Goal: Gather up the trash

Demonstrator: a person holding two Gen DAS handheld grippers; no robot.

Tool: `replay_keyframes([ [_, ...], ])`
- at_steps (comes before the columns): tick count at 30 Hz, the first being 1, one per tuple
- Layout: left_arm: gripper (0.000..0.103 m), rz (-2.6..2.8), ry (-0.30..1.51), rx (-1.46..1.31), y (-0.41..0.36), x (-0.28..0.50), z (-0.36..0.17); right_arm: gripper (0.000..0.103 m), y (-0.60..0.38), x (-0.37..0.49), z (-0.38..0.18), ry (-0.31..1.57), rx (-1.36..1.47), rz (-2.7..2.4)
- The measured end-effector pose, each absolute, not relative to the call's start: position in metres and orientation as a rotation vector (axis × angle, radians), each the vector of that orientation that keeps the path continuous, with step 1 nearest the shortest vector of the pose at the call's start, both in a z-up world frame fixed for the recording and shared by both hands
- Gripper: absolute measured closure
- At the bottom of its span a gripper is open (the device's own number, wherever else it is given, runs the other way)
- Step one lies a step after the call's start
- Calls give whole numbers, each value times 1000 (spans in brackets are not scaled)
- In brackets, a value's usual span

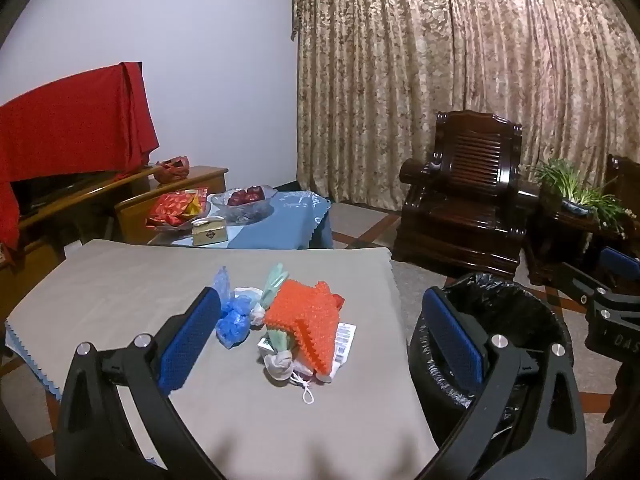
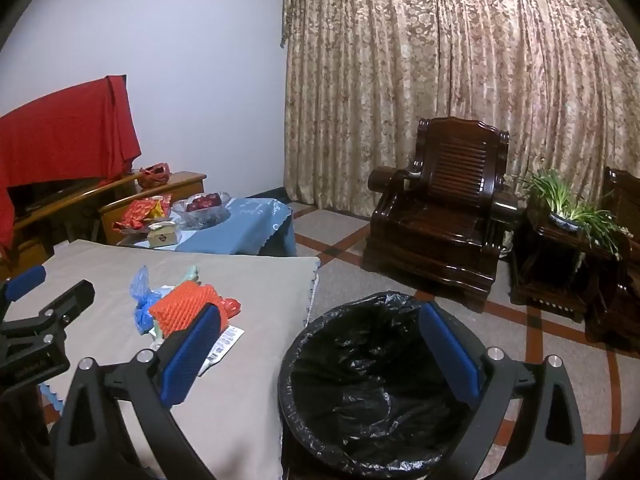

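A pile of trash lies on the grey-clothed table: an orange foam net, a blue plastic bag, a green wrapper, a white label and a white mask. My left gripper is open above the table, with the pile between its fingers and further ahead. A bin lined with a black bag stands on the floor right of the table. My right gripper is open and empty above the bin. The orange net shows in the right wrist view too.
A low table with a blue cloth holds a glass fruit bowl and red packets. A dark wooden armchair and a potted plant stand at the right. Wooden furniture with a red cloth is at the left.
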State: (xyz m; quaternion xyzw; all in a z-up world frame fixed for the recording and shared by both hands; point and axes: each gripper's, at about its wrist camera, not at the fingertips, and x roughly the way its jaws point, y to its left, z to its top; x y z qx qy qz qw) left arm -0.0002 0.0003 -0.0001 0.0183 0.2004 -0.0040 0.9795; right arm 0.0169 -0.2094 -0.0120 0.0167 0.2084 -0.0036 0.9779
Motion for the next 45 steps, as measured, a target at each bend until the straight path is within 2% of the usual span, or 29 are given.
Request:
replay_keyframes([
  [45,5,-3,416,38,3,5,-6,6,-207,16,-13,420,29,-10],
])
